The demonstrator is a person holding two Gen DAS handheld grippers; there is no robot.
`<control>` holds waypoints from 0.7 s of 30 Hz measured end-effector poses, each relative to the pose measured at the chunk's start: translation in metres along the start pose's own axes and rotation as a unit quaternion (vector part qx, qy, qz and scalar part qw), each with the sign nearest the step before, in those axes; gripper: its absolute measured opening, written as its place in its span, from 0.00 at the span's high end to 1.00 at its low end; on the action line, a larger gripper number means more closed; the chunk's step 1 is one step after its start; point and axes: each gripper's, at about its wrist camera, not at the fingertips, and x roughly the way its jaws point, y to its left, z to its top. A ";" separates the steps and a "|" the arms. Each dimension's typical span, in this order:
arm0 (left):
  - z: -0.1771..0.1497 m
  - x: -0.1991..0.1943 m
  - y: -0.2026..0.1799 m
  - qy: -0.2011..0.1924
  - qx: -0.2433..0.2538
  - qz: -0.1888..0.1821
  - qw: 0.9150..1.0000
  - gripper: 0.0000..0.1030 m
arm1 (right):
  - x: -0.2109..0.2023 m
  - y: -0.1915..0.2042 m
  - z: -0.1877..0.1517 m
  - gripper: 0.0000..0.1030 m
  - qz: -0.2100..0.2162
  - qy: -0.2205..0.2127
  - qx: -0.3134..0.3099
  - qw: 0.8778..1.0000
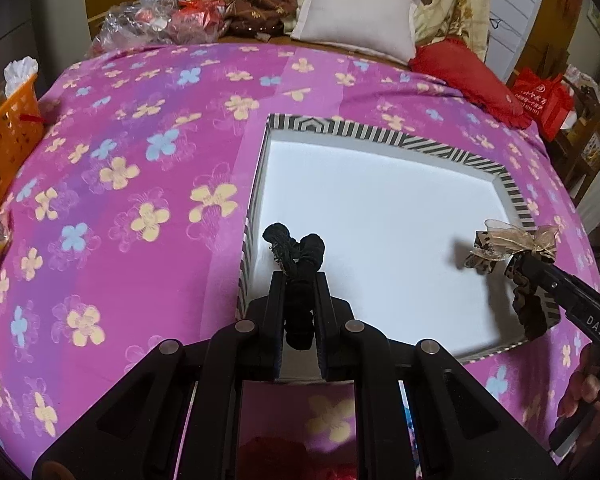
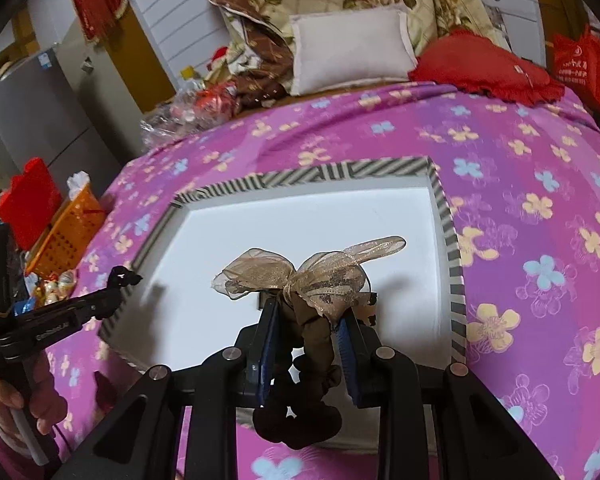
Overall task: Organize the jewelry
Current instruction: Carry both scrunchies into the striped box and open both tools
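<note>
Black knotted fabric, a dark hair tie (image 1: 298,256), sits pinched between the two black fingers of our left gripper (image 1: 299,280); its frayed ends stick out past the fingertips and the rest trails back between the jaws, which are pressed nearly together on it. In the left wrist view it hangs over the near left corner of the shallow white box with the black-and-white striped rim (image 1: 380,136), just inside that edge.

Our right gripper (image 2: 310,312) is clamped on a brown leopard-print scrunchie with a sheer beige ribbon bow (image 2: 300,276). The blue-padded jaws stand a little apart with the scrunchie's gathered cloth squeezed between them; the bow spreads out just beyond the fingertips, and a loop of the scrunchie droops below the gripper body. From the left wrist view this bow is over the right side of the box, near its right rim, well apart from the black tie.

The box's white floor is bare where we can see it. It lies on a magenta bedspread printed with yellow and blue flowers (image 1: 140,160). An orange plastic basket (image 1: 4,136) stands at the far left edge of the bed.
</note>
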 end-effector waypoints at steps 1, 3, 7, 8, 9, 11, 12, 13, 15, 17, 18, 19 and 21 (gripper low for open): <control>0.000 0.003 0.000 0.002 0.000 0.002 1.000 0.89 | 0.003 -0.003 0.000 0.74 -0.004 0.001 0.002 1.000; -0.001 0.009 0.000 0.007 -0.001 0.005 1.000 0.89 | 0.009 -0.007 -0.001 0.74 -0.010 0.004 0.005 1.000; -0.003 0.017 0.001 0.015 0.000 0.010 1.000 0.89 | 0.015 -0.013 -0.005 0.73 -0.016 0.011 0.009 1.000; -0.004 0.019 0.001 0.016 0.000 0.010 1.000 0.89 | 0.015 -0.013 -0.006 0.73 -0.017 0.012 0.009 1.000; -0.005 0.020 0.002 0.018 0.000 0.011 1.000 0.89 | 0.015 -0.014 -0.007 0.74 -0.019 0.012 0.009 1.000; -0.006 0.022 0.002 0.020 -0.001 0.012 1.000 0.89 | 0.014 -0.014 -0.007 0.74 -0.021 0.012 0.010 1.000; -0.007 0.023 0.002 0.022 -0.002 0.012 1.000 0.89 | 0.014 -0.014 -0.007 0.73 -0.024 0.012 0.009 1.000; -0.008 0.024 0.003 0.024 -0.003 0.013 1.000 0.89 | 0.013 -0.013 -0.008 0.66 -0.030 0.013 0.007 0.999; -0.009 0.026 0.003 0.027 -0.004 0.016 0.999 0.89 | 0.011 -0.011 -0.008 0.54 -0.042 0.012 -0.002 0.999; -0.010 0.027 0.004 0.031 -0.005 0.020 0.999 0.87 | 0.009 -0.011 -0.010 0.53 -0.043 0.011 -0.003 0.999; -0.011 0.027 0.004 0.031 -0.003 0.019 0.999 0.87 | 0.008 -0.011 -0.011 0.53 -0.043 0.012 0.000 0.999; -0.011 0.027 0.004 0.031 -0.001 0.018 0.999 0.84 | 0.007 -0.012 -0.012 0.53 -0.043 0.013 0.002 0.999; -0.013 0.024 0.001 0.029 0.004 0.013 0.999 0.75 | 0.004 -0.013 -0.015 0.53 -0.041 0.014 0.006 0.999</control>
